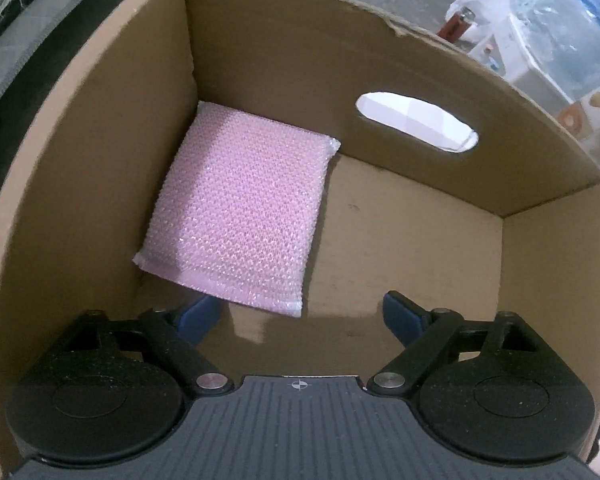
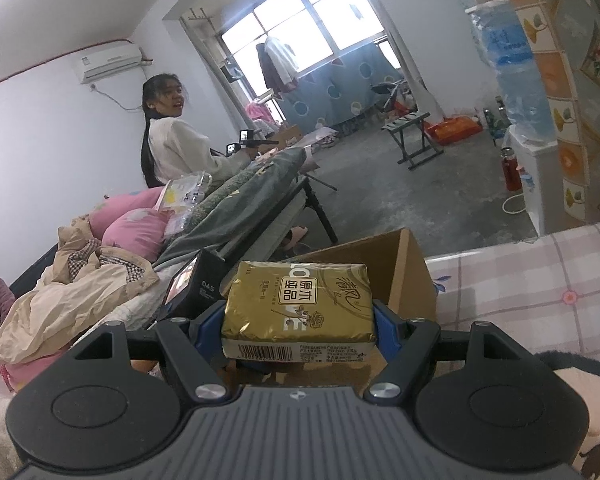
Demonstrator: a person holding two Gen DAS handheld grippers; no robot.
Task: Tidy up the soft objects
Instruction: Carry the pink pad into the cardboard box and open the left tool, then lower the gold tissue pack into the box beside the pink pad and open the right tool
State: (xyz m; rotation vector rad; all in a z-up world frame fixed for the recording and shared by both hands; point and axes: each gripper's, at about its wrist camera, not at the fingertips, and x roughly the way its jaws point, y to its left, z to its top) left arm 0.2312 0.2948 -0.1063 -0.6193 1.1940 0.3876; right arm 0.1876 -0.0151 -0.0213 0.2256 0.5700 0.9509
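The left gripper [image 1: 302,316] stands wide and empty above the cardboard box [image 1: 380,80], where a pink sponge [image 1: 244,208] lies flat on the floor against the far-left corner. The right gripper [image 2: 300,320] is clamped on a gold tissue pack [image 2: 300,308], held near level with the box [image 2: 404,272] just beyond it. Judgement: the pack should be lowered onto the bare floor right of the sponge, squarely and low, once the left gripper is clear of the opening.
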